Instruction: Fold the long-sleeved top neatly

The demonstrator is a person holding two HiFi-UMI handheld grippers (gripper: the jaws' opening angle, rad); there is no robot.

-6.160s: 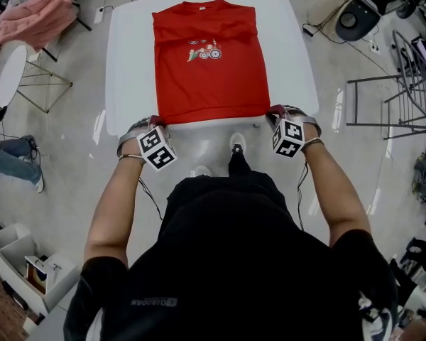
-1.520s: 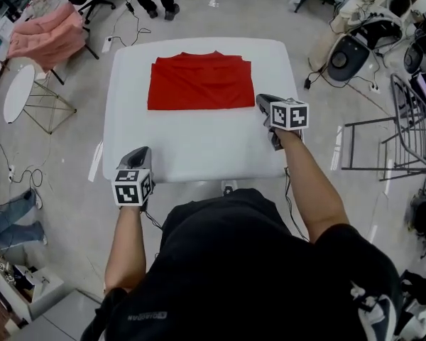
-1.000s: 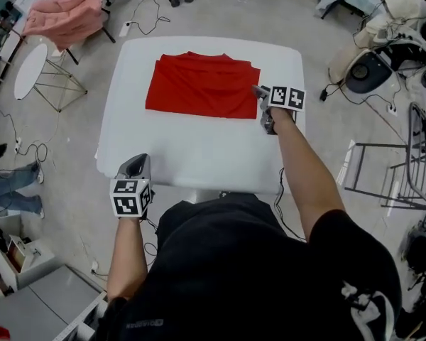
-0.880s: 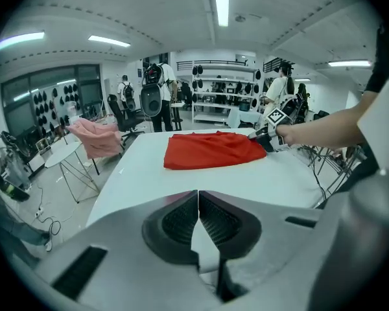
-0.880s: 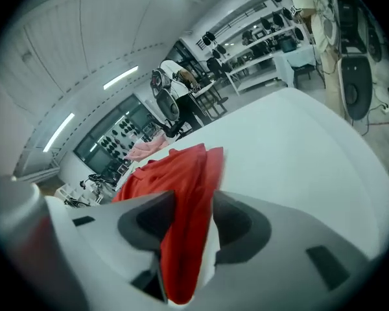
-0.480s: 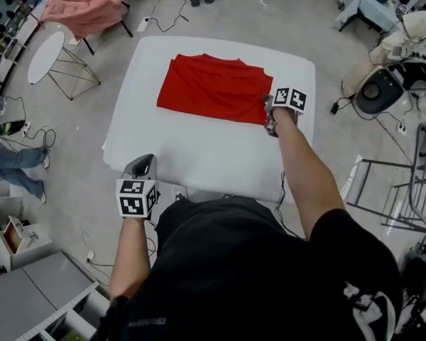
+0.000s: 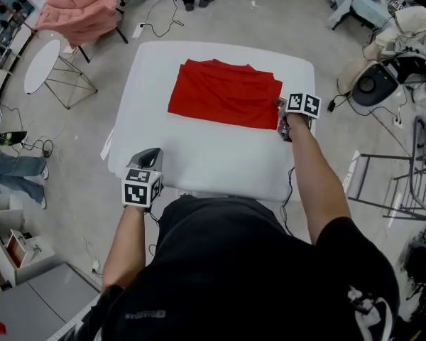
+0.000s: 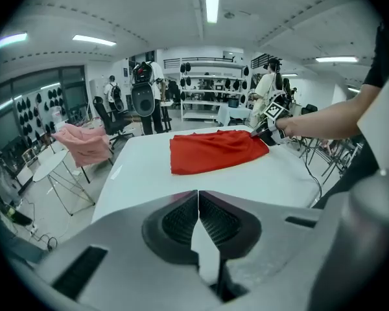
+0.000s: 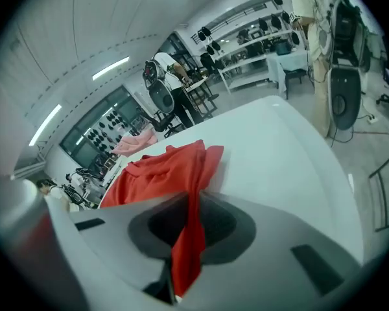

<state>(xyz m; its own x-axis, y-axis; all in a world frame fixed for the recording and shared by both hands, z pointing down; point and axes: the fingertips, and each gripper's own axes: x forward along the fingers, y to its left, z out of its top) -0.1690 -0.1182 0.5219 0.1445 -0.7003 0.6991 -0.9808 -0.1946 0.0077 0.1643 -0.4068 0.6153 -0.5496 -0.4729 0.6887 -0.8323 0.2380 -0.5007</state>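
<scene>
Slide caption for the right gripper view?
Right gripper, jaws just closing, pinches an edge of the folded red top on the white table.

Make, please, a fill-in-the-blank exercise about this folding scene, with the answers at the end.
The right tongs, which have just been closing, pinch the edge of the ____ top.
The left tongs are shut and hold ____.
The top lies on a ____ table.
Off the table, at the far left, a ____ garment is draped.
Missing words: red; nothing; white; pink.
</scene>
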